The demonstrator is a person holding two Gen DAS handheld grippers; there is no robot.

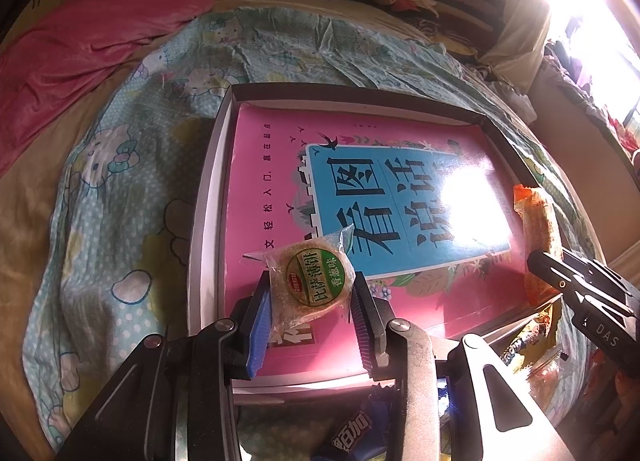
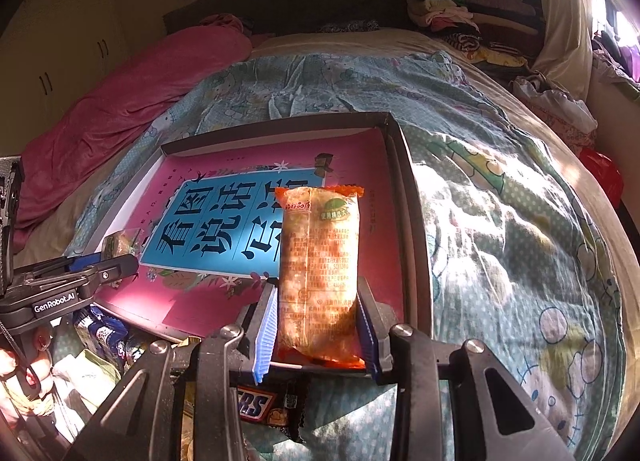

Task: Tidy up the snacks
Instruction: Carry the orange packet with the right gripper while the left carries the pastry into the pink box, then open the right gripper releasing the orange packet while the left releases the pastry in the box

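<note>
Early, I judge: left hand-held gripper (image 1: 312, 297) clamps a round cracker pack (image 1: 310, 279), right hand-held gripper (image 2: 318, 321) an orange packet (image 2: 318, 261), over the box (image 2: 416, 221); several snacks (image 2: 260, 405) wait near.

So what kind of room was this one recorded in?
Most likely a bedroom at home: the shallow box sits on a bed covered by a cartoon-print quilt, with a pink blanket beside it and folded clothes heaped by the headboard.
</note>
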